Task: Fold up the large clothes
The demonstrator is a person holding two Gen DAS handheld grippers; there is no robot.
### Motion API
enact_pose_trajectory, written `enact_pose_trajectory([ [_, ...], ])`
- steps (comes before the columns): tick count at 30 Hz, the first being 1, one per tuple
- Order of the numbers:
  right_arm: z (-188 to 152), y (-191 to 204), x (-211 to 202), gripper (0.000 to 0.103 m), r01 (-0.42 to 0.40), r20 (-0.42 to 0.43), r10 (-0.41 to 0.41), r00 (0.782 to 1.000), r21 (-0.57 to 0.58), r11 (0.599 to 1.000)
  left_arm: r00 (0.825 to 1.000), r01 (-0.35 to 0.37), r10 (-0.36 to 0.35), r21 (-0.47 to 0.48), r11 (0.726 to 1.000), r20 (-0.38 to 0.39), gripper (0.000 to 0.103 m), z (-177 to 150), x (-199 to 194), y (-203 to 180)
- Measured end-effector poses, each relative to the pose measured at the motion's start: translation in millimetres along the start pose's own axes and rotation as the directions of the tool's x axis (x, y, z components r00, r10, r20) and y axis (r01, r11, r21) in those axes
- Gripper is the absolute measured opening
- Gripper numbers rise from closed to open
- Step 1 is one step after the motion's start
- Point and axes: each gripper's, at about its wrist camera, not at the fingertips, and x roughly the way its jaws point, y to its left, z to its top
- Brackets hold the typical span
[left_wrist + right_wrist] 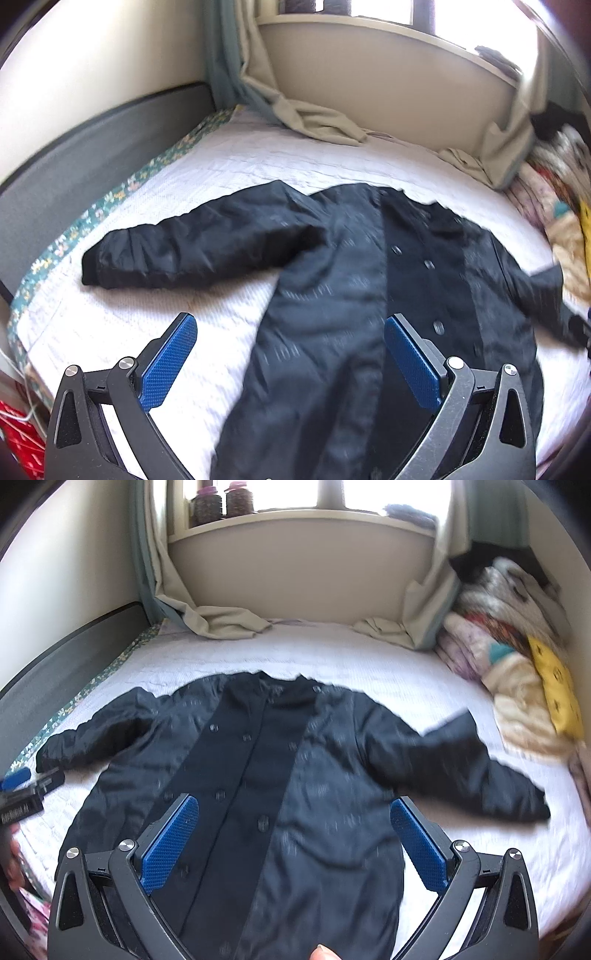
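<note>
Coat [280,775]: dark, laid flat, front up, on the white bedspread [369,653]; both sleeves spread outward.
Left gripper [290,354]: fingers wide apart, empty, above the coat's left edge.
Right gripper [294,836]: fingers wide apart, empty, over the coat's lower body.
Far right: piled bedding [517,672].

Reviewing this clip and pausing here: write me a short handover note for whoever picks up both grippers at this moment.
Left gripper: open, holding nothing, above the coat's lower left side.
Right gripper: open, holding nothing, above the coat's lower middle.
Dark coat: lies front up on the white bedspread, buttoned placket showing, both sleeves spread out sideways, collar toward the window.
Done: coat laid out. No fold visible yet.
Left: probably fold the sleeves in, then fold the body.
</note>
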Motion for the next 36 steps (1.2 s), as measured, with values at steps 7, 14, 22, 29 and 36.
enact_pose_trajectory([
  [7, 11, -11, 38, 0.103, -0.069, -0.036, 0.071, 0.997, 0.045, 0.997, 0.994, 0.04, -0.061, -0.227, 0.973, -0.086, 0.103, 38, 56, 68],
  [14, 5, -28, 74, 0.103, -0.049, -0.082, 0.055, 0.995, 0.078, 0.996, 0.985, 0.06, -0.138, -0.542, 0.838, -0.105, 0.1, 31, 112, 157],
  [22, 3, -41, 98, 0.103, -0.076, -0.116, 0.091, 0.989, 0.127, 0.989, 0.963, 0.094, -0.26, -0.819, 0.566, -0.068, 0.099, 2, 158, 227],
  [29, 0, -46, 109, 0.103, -0.073, -0.139, 0.093, 0.986, 0.146, 0.987, 0.959, 0.141, -0.28, -0.911, 0.387, 0.029, 0.088, -16, 188, 256],
  [36, -3, -58, 121, 0.103, -0.03, -0.167, 0.061, 0.984, 0.178, 0.984, 0.949, 0.213, -0.294, -0.917, 0.337, 0.112, 0.02, -20, 201, 263],
])
